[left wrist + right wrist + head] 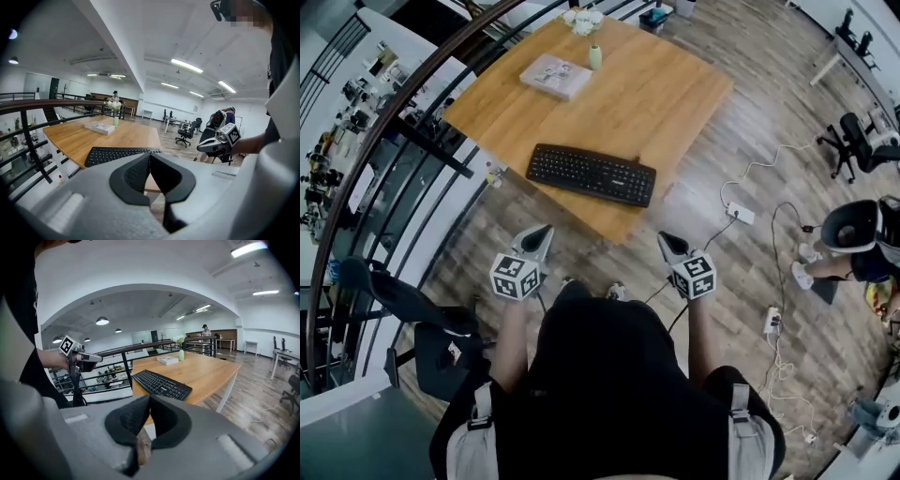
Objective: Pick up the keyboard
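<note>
A black keyboard (pixel 592 174) lies near the front edge of a square wooden table (pixel 675 84). It also shows in the left gripper view as the keyboard (pixel 112 153) and in the right gripper view as the keyboard (pixel 161 384). My left gripper (pixel 544 231) and right gripper (pixel 664 240) hang short of the table's near edge, both apart from the keyboard. Both are shut with nothing between the pads. The left gripper (pixel 150 161) points at the keyboard's right part, the right gripper (pixel 150 405) at its near end.
On the table's far part lie a book (pixel 555 76), a small green bottle (pixel 595 56) and white flowers (pixel 583 19). A dark railing (pixel 384 141) runs along the left. A power strip (pixel 740 214) and cables lie on the floor at right, by an office chair (pixel 855 141) and a seated person (pixel 853 239).
</note>
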Demonstrator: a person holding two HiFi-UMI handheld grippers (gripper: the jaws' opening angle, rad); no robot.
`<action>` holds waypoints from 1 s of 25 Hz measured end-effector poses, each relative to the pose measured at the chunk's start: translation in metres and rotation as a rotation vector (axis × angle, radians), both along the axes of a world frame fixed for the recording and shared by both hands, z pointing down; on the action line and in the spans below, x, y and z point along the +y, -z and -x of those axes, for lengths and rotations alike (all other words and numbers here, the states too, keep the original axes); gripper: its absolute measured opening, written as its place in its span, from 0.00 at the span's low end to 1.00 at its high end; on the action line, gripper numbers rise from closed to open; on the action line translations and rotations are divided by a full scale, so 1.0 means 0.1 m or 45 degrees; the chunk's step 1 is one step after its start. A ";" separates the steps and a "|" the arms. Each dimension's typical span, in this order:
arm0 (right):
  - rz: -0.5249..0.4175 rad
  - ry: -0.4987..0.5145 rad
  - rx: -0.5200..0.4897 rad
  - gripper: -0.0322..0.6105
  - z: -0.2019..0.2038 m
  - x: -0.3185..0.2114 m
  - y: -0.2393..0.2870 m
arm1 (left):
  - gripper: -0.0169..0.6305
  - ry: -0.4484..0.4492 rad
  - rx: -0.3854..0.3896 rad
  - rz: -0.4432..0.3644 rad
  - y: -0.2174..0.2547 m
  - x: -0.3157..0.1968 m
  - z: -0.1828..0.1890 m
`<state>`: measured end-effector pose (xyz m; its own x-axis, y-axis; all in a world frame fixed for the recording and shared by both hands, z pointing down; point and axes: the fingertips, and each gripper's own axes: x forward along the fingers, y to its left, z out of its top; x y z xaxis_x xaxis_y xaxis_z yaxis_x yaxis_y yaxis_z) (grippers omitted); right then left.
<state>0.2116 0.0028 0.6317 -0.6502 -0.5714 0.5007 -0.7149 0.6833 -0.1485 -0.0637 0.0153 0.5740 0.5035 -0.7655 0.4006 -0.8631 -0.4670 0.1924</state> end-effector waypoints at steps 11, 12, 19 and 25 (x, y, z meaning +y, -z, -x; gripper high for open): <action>0.006 0.041 0.006 0.05 0.05 -0.21 -0.01 | 0.05 0.022 0.009 0.022 -0.05 -0.18 0.01; 0.010 0.036 0.007 0.05 0.06 -0.24 -0.02 | 0.05 0.018 0.010 0.024 -0.06 -0.21 0.02; 0.032 0.014 0.022 0.05 0.28 -0.45 -0.04 | 0.05 0.003 0.034 0.027 -0.05 -0.58 0.26; 0.050 -0.010 0.034 0.05 0.50 -0.75 -0.06 | 0.05 -0.040 0.051 0.049 -0.10 -0.99 0.44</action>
<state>0.1620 -0.0726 0.6376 -0.6320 -0.5560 0.5399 -0.7241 0.6718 -0.1558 -0.1076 -0.0841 0.5842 0.5430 -0.7335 0.4087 -0.8395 -0.4850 0.2449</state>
